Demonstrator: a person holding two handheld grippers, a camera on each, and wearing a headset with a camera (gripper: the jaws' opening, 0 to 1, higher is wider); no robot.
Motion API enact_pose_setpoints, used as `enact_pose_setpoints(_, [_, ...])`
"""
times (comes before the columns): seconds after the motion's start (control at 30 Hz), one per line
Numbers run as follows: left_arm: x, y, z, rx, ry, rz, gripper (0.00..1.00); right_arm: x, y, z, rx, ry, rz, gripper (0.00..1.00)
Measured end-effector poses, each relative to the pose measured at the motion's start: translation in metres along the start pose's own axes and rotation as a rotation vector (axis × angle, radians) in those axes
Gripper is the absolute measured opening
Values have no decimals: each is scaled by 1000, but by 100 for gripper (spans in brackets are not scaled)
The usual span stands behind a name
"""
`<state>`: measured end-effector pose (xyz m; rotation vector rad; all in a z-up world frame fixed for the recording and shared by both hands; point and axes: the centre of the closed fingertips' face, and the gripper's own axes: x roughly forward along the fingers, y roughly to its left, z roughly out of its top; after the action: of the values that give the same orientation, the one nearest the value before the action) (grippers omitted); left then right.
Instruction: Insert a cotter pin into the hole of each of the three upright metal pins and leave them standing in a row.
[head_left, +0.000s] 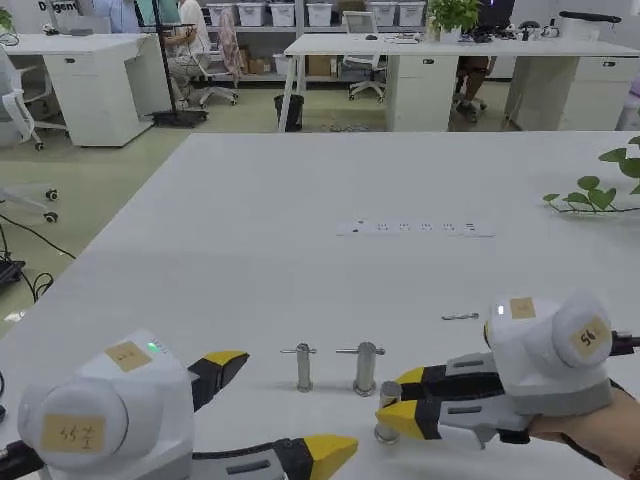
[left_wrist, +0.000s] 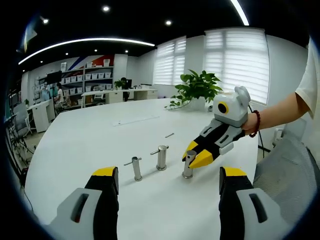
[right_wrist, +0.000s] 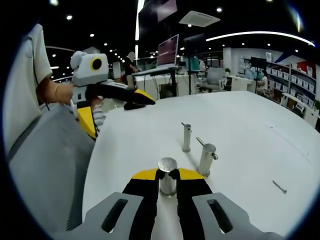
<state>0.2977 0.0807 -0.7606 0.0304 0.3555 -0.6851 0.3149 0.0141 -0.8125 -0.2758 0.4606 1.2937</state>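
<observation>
Three upright metal pins stand in a row near the table's front edge. The left pin (head_left: 303, 366) and the middle pin (head_left: 365, 368) each carry a cotter pin through the hole near the top. My right gripper (head_left: 396, 406) is shut on the third pin (head_left: 388, 412), whose round top (right_wrist: 167, 165) rises between the yellow jaw tips; no cotter pin is visible in it. My left gripper (head_left: 278, 405) stands wide open, a little in front and to the left of the row, holding nothing. A loose cotter pin (head_left: 460, 317) lies flat on the table behind the right gripper.
A recessed socket strip (head_left: 415, 228) sits in the middle of the white table (head_left: 250, 250). Leaves of a plant (head_left: 598, 192) reach in at the right edge. Desks, chairs and shelves stand beyond the table's far edge.
</observation>
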Motion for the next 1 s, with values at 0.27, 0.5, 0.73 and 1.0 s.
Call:
enact_pose_setpoints(0.27, [-4,1,-4,-3,-6,2,85,8,11,-3,-24,4,7,13])
enact_pose_setpoints(0.5, [-5,-1,-5,-6,-15,-1,86,10,12,-8,-36,10,-7,13])
enact_pose_setpoints(0.73, [-6,-2,-6,-8,-18,3,87,9,15,-13,-50,12,-6,13])
enact_pose_setpoints(1.0, [-7,-4,-8,-2,-11,0,87,9,15,-13,-21,12,-4,15])
